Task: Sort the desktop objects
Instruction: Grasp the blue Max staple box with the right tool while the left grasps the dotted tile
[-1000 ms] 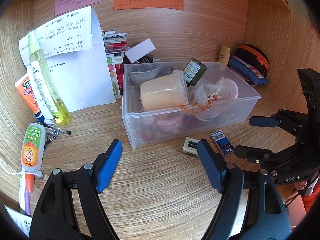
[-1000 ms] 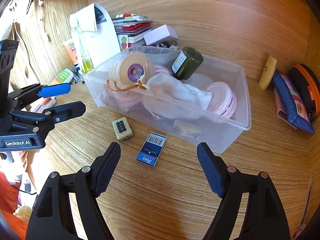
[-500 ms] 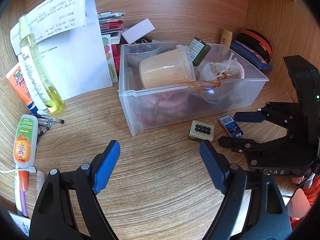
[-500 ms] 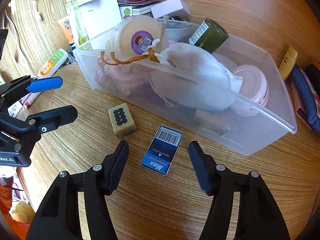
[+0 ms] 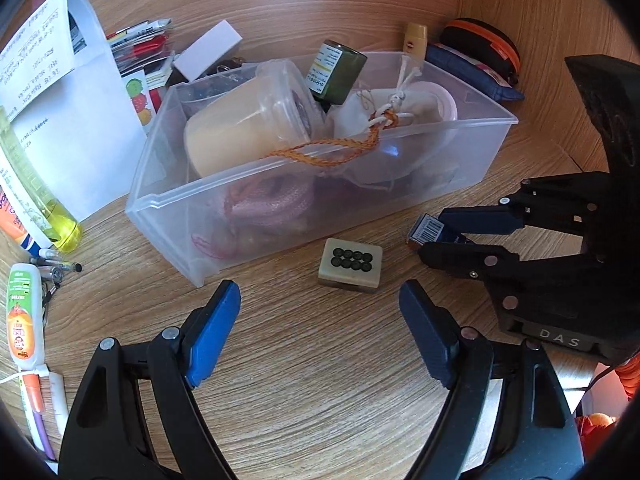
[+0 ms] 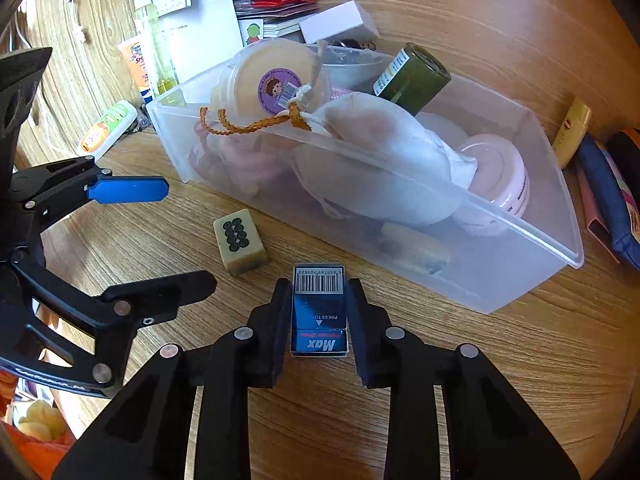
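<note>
On the wooden tabletop [image 6: 440,380], just in front of the clear storage box [image 6: 520,272], the blue staple box [image 6: 319,312] is clamped by the right gripper [image 6: 319,304], while the left gripper [image 5: 320,320] is held spread wide near the mahjong tile [image 5: 351,265].

Right tool [image 6: 319,312] low with fingers pinched close together; left tool [image 5: 320,332] spread wide, hovering.
</note>
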Motion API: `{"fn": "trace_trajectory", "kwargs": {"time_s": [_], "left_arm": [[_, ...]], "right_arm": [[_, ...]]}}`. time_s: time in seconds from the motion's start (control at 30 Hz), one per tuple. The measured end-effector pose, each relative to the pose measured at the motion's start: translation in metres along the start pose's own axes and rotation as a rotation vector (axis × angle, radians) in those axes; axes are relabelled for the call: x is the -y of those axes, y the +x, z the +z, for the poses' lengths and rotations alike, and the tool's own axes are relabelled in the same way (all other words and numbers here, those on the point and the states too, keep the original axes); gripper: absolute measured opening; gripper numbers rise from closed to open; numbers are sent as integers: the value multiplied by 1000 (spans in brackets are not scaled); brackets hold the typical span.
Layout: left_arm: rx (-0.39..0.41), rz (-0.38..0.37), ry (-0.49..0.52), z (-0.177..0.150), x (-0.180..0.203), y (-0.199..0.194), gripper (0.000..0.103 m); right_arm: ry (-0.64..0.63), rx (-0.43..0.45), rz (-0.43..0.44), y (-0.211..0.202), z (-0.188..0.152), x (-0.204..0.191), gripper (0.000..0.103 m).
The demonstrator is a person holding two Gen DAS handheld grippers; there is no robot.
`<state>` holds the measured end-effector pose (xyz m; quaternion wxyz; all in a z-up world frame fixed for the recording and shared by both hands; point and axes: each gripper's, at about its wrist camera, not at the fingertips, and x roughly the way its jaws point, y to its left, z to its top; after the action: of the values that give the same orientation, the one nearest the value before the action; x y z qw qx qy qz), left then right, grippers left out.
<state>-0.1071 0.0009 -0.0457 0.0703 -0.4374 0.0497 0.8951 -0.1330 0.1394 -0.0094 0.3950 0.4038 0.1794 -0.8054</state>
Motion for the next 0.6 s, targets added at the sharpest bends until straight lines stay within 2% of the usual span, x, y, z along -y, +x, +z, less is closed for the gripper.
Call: {"fn": "trace_trajectory", "kwargs": {"time_s": [0.13, 0.2, 0.23, 0.33, 0.4, 0.47, 0.6], "left_arm": [[-10, -2, 7, 5, 8, 9, 82], [-12, 6, 14, 7, 12, 13, 77], [-16, 7, 17, 8, 13, 15, 71], [-25, 9, 10, 11, 16, 21, 65], [-26, -6, 3, 12, 16, 23, 57], [-24, -14, -3, 13, 16, 23, 39], [-20, -19, -13, 12, 15, 23, 36]], "right_arm": [[31, 26, 18, -14, -6, 10, 25], [45, 36, 25, -18, -8, 16, 25], [51, 41, 25, -20, -7, 18, 25], [69, 52, 32, -23, -10, 21, 25], [79, 60, 37, -24, -11, 22, 25], [88, 70, 39, -27, -12, 26, 25], [110, 93, 46, -36, -14, 33, 25]]}}
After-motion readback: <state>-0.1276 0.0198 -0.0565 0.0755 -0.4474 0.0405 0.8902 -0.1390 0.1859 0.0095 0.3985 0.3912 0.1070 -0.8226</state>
